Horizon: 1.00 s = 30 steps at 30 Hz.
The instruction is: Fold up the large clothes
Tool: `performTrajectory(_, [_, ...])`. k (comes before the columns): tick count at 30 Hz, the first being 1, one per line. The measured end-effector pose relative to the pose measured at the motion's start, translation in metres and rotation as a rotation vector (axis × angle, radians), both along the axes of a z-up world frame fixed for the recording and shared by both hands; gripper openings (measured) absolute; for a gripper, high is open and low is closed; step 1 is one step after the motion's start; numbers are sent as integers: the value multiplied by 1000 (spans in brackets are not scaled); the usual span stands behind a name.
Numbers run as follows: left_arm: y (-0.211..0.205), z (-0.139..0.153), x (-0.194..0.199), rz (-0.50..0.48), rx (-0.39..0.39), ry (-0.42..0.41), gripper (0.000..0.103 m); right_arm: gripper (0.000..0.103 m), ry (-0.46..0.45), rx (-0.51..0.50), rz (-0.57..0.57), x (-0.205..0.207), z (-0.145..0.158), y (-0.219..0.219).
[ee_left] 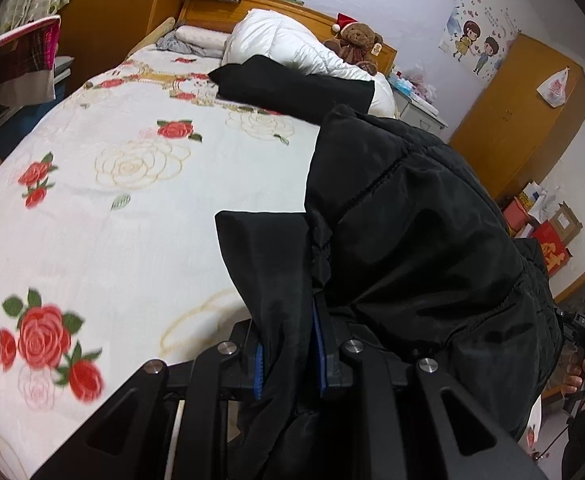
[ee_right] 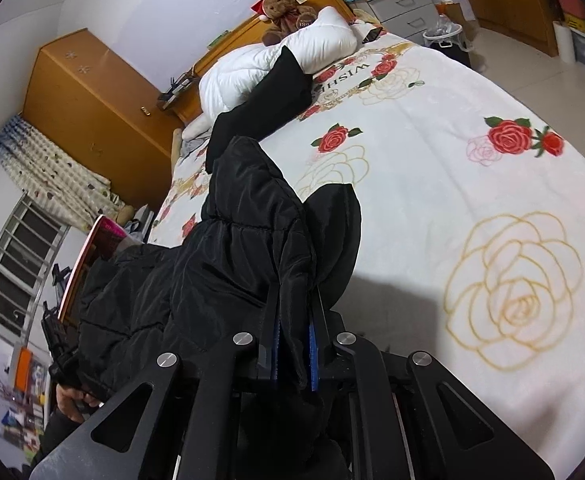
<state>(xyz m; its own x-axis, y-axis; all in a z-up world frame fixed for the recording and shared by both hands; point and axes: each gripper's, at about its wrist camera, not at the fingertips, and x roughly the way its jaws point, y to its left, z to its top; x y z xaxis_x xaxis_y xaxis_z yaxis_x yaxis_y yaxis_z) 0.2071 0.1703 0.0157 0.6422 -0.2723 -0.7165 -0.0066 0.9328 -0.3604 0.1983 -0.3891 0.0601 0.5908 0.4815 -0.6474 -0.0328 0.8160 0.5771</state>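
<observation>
The left gripper [ee_left: 290, 354] has its fingers [ee_left: 321, 356] nearly shut on a fold of the black padded jacket [ee_left: 412, 240], the cloth pinched between the blue pads. The right gripper [ee_right: 292, 356] does the same, its fingers [ee_right: 313, 356] clamped tight on another fold of the jacket [ee_right: 228, 264]. Between the two grips the jacket hangs bunched in the air above the bed [ee_left: 140, 216], spanning from one gripper across to the other — so its long line now runs hand to hand, with the bulk sagging in the middle. Each hand has its own edge; neither is nearer the whole. Further up the bed, a separate black garment [ee_left: 292, 84] lies against the white quilt [ee_left: 288, 46]. The coming move, I judge, depends on keeping that held edge taut and level — then lowering it onto the flowered sheet in front.
</observation>
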Motion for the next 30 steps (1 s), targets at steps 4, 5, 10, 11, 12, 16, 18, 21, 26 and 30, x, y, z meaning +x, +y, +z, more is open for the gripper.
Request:
performTrajectory(4, [-1, -23, -16, 3, 1, 44, 20, 10, 38, -3, -4, -12, -16, -1])
performTrajectory(5, [-1, -31, -19, 6, 9, 56, 20, 9, 56, 0, -7, -13, -26, -1])
performTrajectory(10, [2, -81, -24, 42, 43, 136, 26, 9, 147, 0, -17, -12, -68, -2])
performTrajectory(11, [7, -90, -24, 64, 17, 157, 28, 11, 168, -1, -31, -11, -74, -4])
performTrajectory(12, [11, -95, -26, 78, 2, 167, 31, 13, 185, -7, -37, -10, -78, -6])
performTrajectory(16, [16, -91, -34, 101, 21, 168, 43, 24, 190, -45, -53, -9, -77, -5])
performTrajectory(18, [20, -80, -41, 115, 55, 154, 42, 32, 162, -52, -56, -12, -66, -7])
performTrajectory(21, [28, -53, -53, 142, 85, 109, 48, 58, 85, -87, -65, -23, -38, -7])
performTrajectory(26, [5, 2, -73, 87, 70, -45, 59, 59, -42, -104, 10, -40, -3, 14])
performTrajectory(30, [-59, 9, -70, -54, 84, -86, 61, 59, -30, -165, 92, -46, -23, 53])
